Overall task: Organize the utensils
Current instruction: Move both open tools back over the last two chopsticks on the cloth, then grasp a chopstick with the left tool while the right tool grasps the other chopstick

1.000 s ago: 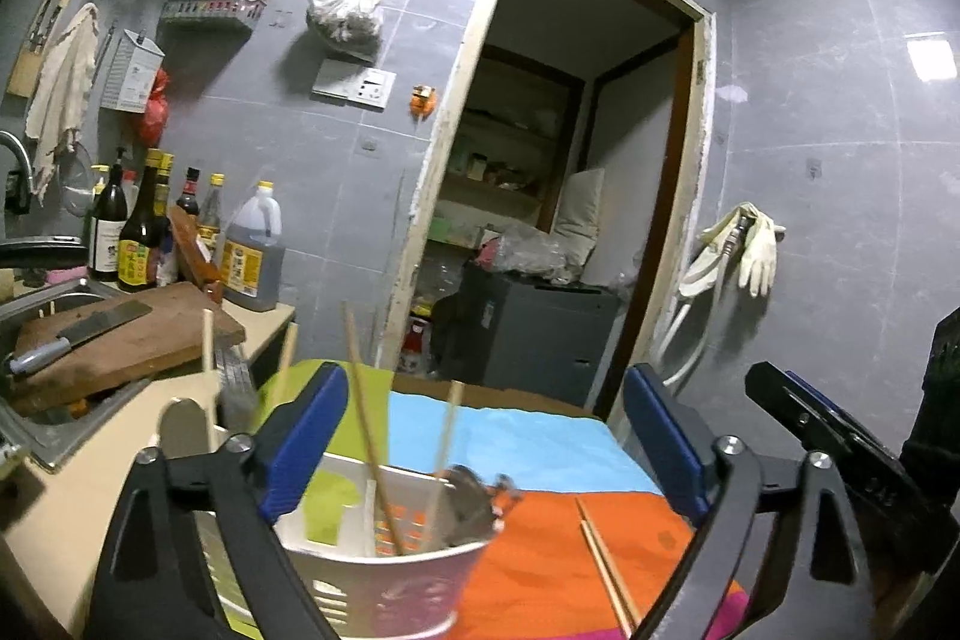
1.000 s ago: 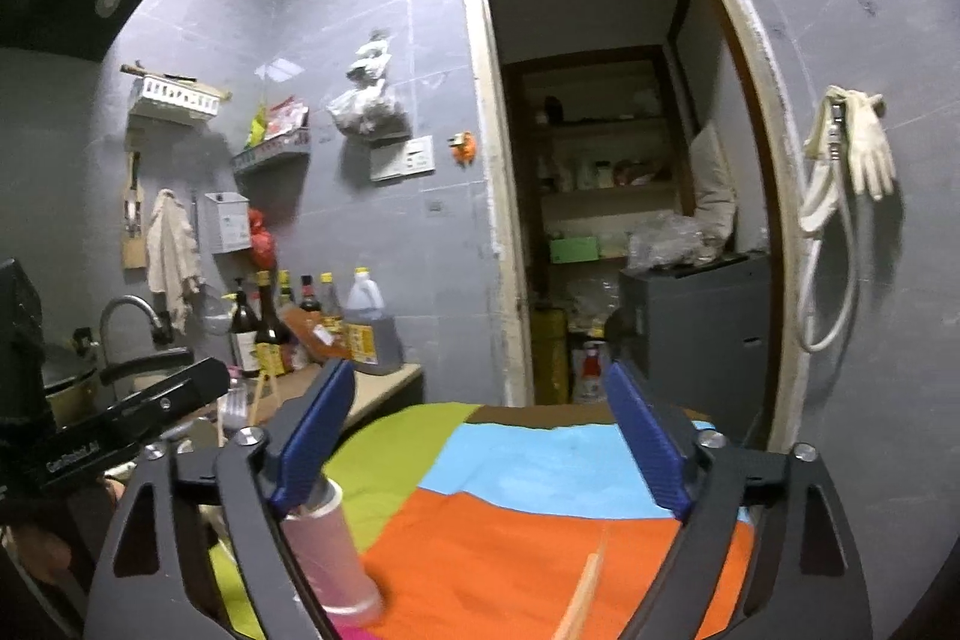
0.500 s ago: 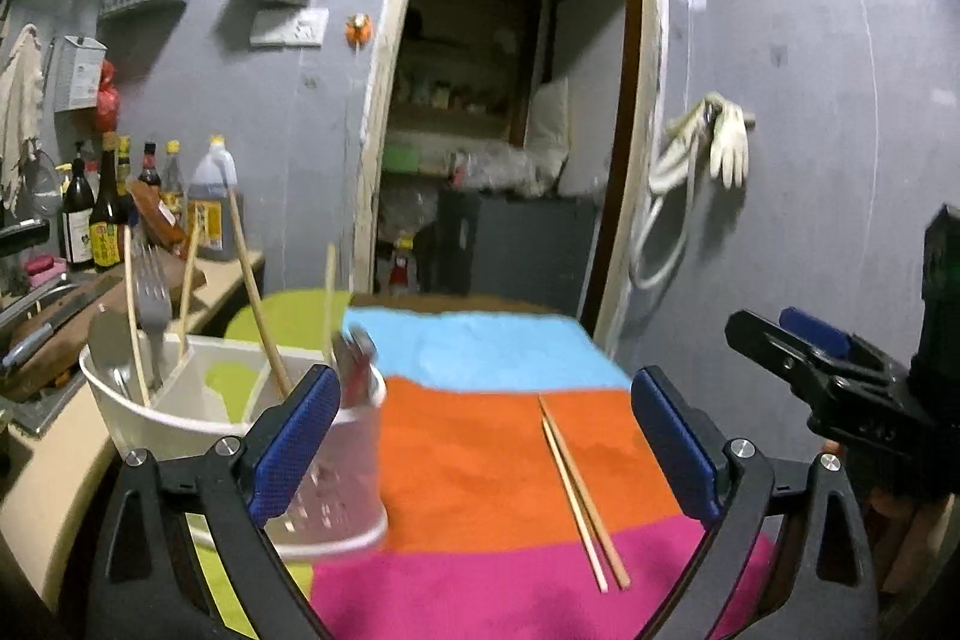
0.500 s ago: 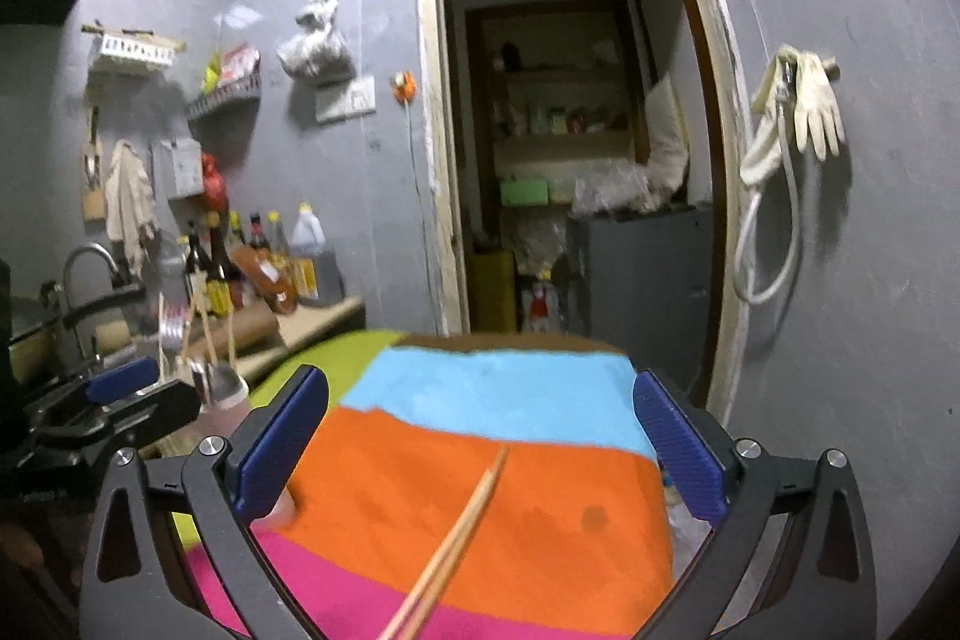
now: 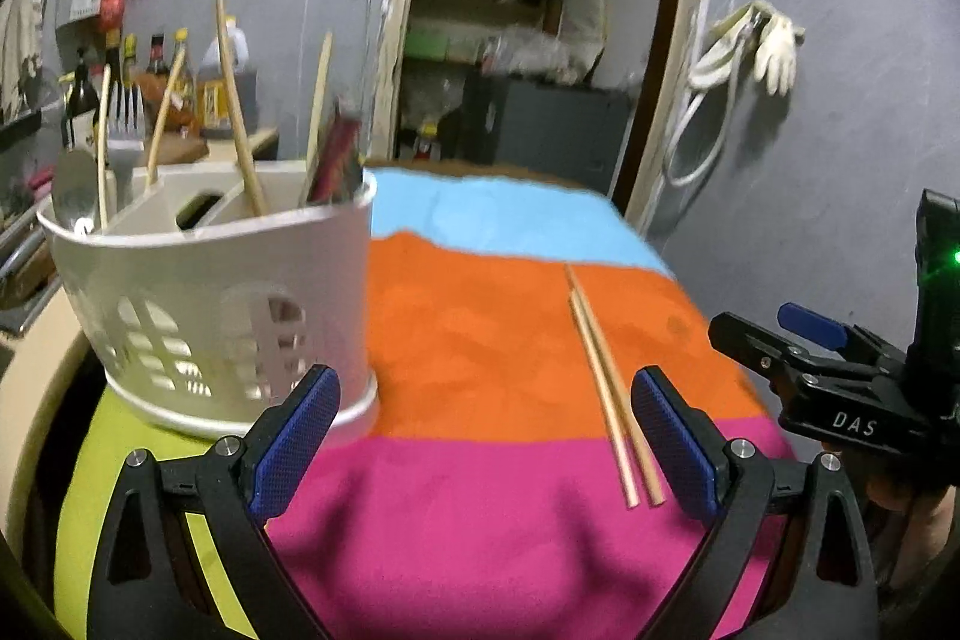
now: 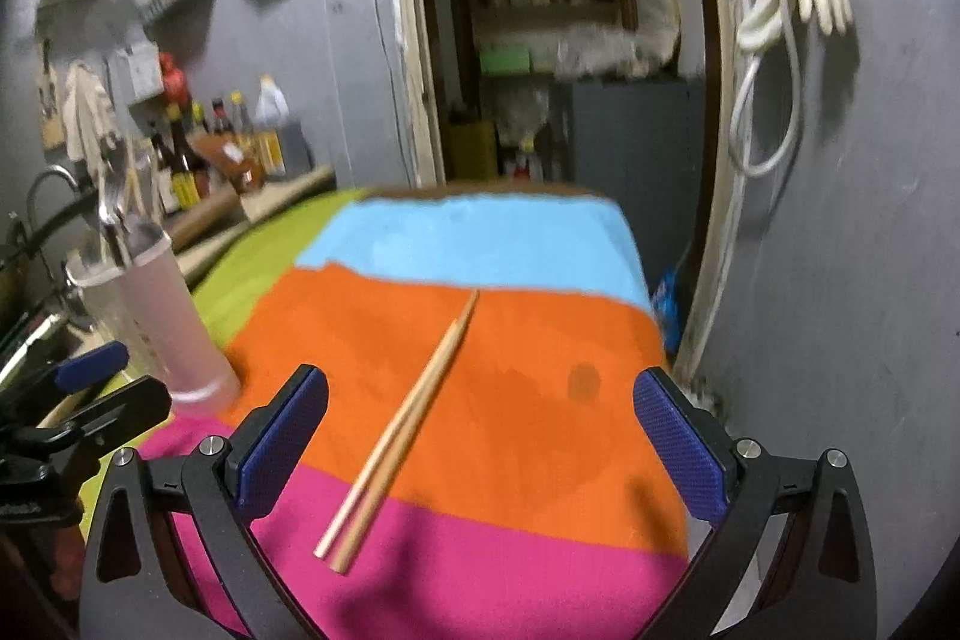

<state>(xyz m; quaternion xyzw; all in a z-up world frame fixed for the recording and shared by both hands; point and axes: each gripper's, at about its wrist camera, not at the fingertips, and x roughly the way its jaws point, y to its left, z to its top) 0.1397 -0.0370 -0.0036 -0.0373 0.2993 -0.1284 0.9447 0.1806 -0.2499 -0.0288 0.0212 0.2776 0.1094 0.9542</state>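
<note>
Now, chopsticks (image 6: 403, 427): loose on the counter (image 6: 540, 400), lower centre, awaiting pickup;
Right tongs (image 6: 480, 448): spread wide, empty, straddling them;
Left tongs (image 5: 483, 445): likewise agape, empty.

Utensil holder and chopsticks on the cloth-covered table

The utensil holder (image 5: 228, 316) stands near the table's (image 5: 480, 520) left edge; the chopsticks (image 5: 606, 388) lie toward its right edge.

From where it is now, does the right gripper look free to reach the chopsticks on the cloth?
Probably yes. The right gripper is open and empty, and the chopsticks lie flat on the striped cloth ahead of it with nothing between. The utensil holder stands off to the side.
</note>
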